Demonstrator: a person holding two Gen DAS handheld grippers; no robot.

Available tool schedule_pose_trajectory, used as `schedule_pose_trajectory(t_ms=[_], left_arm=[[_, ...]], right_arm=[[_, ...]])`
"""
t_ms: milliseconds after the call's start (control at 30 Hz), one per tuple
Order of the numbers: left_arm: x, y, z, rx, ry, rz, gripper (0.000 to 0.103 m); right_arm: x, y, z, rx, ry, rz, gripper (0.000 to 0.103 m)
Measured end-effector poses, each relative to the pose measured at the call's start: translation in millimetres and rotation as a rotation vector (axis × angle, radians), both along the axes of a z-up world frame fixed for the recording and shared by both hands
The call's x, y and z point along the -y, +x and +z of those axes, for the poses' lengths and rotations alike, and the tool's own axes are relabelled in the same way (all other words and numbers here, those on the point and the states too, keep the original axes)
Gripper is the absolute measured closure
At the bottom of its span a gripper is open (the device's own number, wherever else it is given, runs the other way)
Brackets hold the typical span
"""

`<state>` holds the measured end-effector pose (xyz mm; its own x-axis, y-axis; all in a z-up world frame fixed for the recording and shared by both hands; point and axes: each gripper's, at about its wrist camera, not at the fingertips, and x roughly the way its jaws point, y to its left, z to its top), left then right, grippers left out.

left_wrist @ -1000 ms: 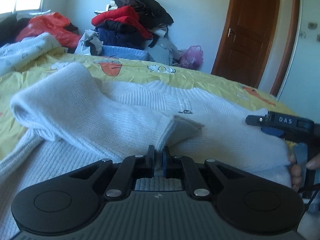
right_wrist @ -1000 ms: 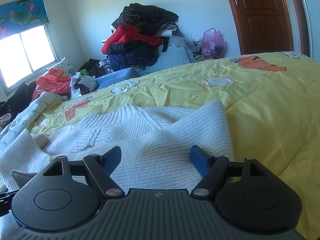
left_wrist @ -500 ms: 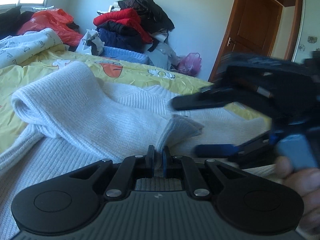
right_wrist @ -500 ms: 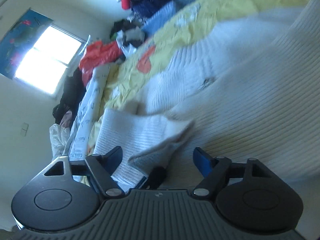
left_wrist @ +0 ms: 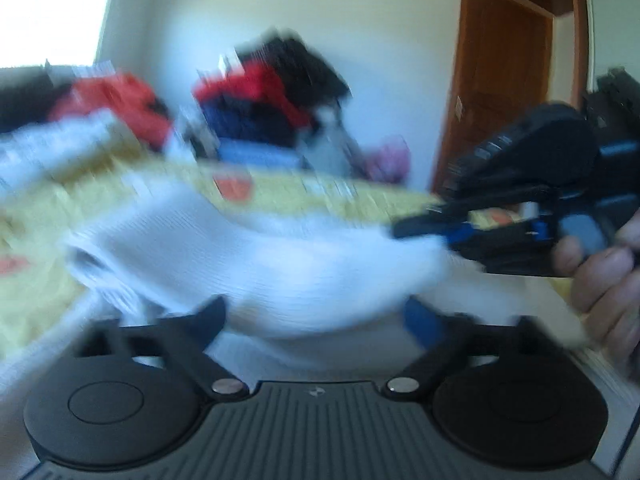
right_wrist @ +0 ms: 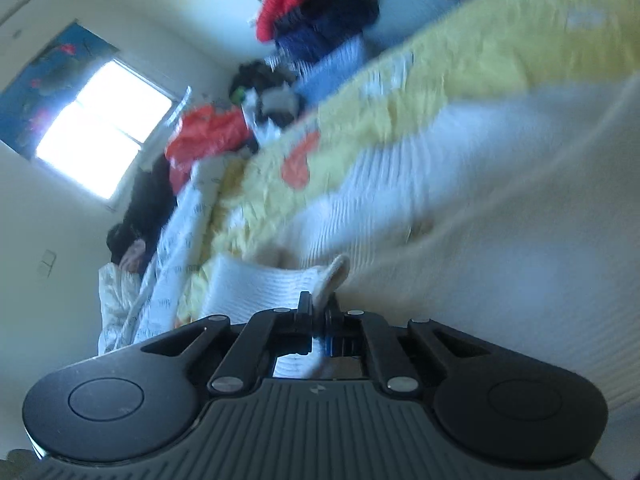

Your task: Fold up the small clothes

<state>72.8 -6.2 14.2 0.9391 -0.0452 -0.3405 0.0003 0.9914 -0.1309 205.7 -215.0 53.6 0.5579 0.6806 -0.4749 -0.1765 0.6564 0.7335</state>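
A white knit sweater [left_wrist: 280,256] lies on the yellow bedspread [left_wrist: 36,300], its sleeve folded across the body. My left gripper [left_wrist: 316,316] is open, its fingers spread around the sleeve fold; the view is blurred. My right gripper [right_wrist: 319,312] is shut on the sleeve's cuff [right_wrist: 334,276], and the sweater body [right_wrist: 500,264] stretches to its right. The right gripper also shows in the left wrist view [left_wrist: 432,232], held by a hand at the sleeve's right end.
A pile of red, dark and blue clothes [left_wrist: 272,108] is stacked against the far wall. Red and patterned bedding [right_wrist: 208,136] lies by the window [right_wrist: 100,128]. A brown door [left_wrist: 508,92] stands at the right.
My left gripper has opened and let go of the sleeve cuff. My right gripper swung over, tilted, and closed on the cuff.
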Motion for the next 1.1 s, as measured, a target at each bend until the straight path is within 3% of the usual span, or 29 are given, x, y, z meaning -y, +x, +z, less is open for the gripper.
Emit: schedule_pose_trajectory(t_ms=[100,300,500,733,767,833,933,1000,1100], left_arm=[[3,-6,0,0.041,0.020,0.018,0.001],[-5,2,0,-0.008,-0.018,0.058,0.001],[-16,9,-3,-0.067,-0.074,0.093,0.001],[-23,16,-6,-0.121,-0.109,0.108,0.001],[-24,17,-7,-0.133,-0.116,0.111,0.001],[-27,20,-9,-0.160,-0.136,0.121,0.001],[-34,23,-11,-0.187,-0.180,0.137,0.001],[-37,26,-13,-0.206,-0.203,0.142,0.001],[-37,31,-16,-0.239,-0.201,0.144,0.000]], right_arm=[[35,1,15,0.032,0.004,-0.048,0.093],[92,1,18,0.046,-0.008,-0.137,0.093],[135,-8,-9,-0.017,-0.035,-0.211,0.093],[136,-20,-50,-0.065,-0.083,-0.246,0.093],[135,-22,-52,-0.058,-0.083,-0.254,0.087],[134,-28,-49,-0.029,-0.108,-0.299,0.080],[122,-55,-23,0.131,-0.231,-0.433,0.074],[100,-69,-10,0.221,-0.263,-0.374,0.072],[53,-76,-7,0.296,-0.441,-0.223,0.067]])
